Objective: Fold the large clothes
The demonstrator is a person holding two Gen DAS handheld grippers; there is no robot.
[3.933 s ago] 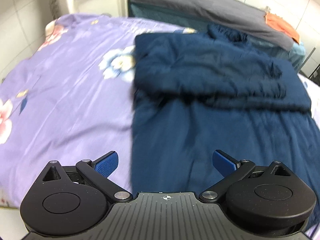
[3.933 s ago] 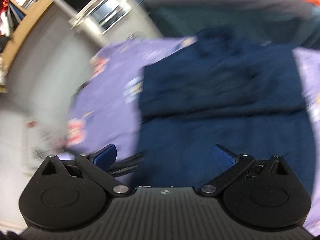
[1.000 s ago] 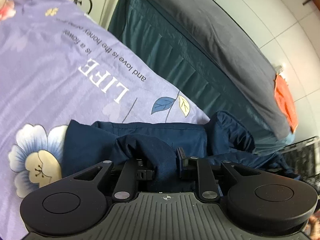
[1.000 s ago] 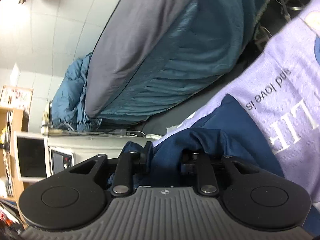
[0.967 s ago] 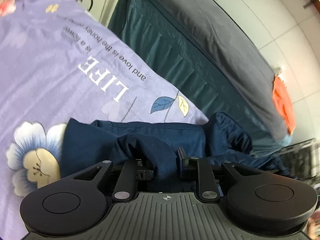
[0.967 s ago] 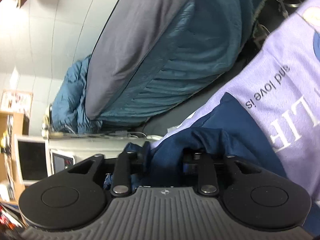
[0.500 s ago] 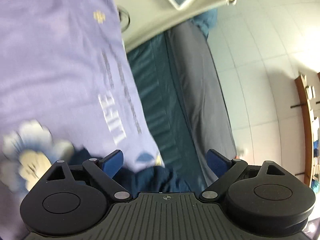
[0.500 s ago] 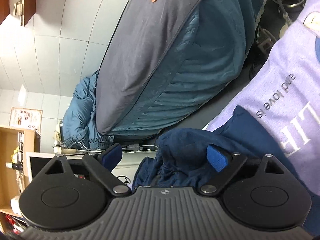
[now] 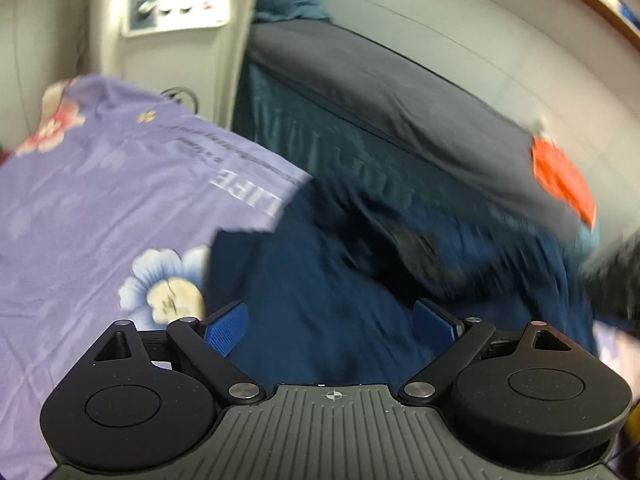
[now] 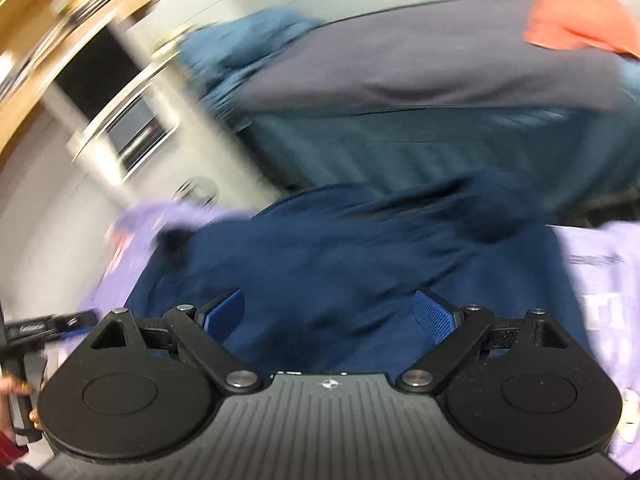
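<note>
Navy garment (image 9: 320, 288): lies on the bed, over the lilac floral sheet (image 9: 100, 200), far edge bunched toward the teal quilt (image 9: 320, 148).

Handling (est.): soft, limp, light, thick enough to bunch; low slip on cotton. Grip at corners or along a hem, both sides at once; mid-panel pinch will drag layers.

Left claw (image 9: 332, 322): spread wide, nothing between pads. Right claw (image 10: 330, 312): same, wide, empty, cloth below it.

Visibility: both views motion-blurred. Fold lines, sleeves, collar not readable. Garment near edge hidden behind claw bodies. Orange cloth (image 9: 560, 176) on the grey cover (image 9: 380, 92), type unclear.
</note>
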